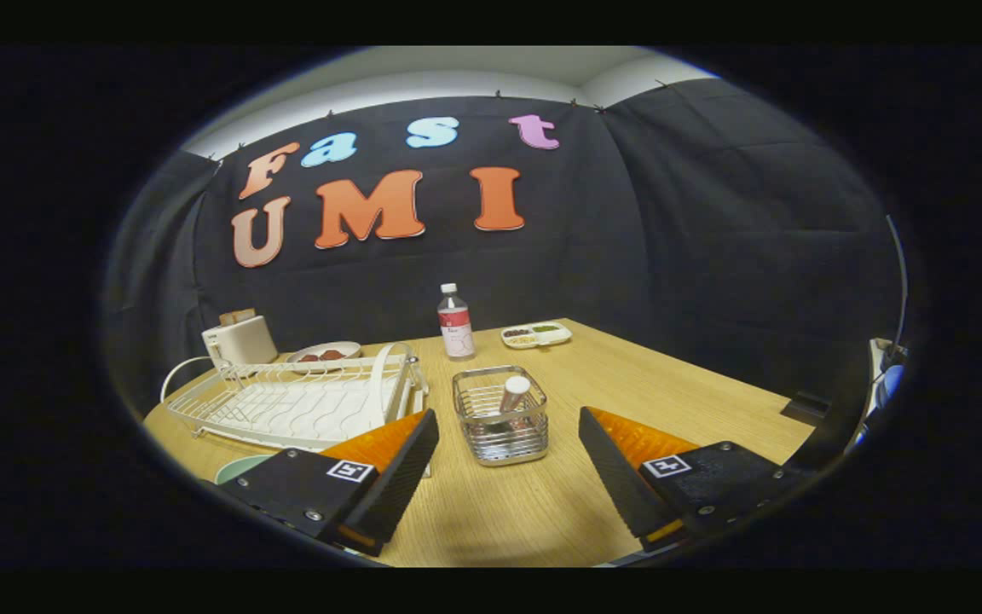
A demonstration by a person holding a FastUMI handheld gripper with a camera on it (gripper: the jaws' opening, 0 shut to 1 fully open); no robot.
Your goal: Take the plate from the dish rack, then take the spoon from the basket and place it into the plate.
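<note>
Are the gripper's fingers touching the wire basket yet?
Apart. The gripper view shows the open gripper short of the basket, bare table between.

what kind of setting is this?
Likely a staged kitchen tabletop in a recording booth: a wooden table against black cloth, with a white dish rack, a toaster and a wire basket. The gripper is open, empty.

Gripper view: camera above near edge of table [670, 384], facing its far corner; gripper [508, 456] fingers spread apart, empty, in foreground.
</note>
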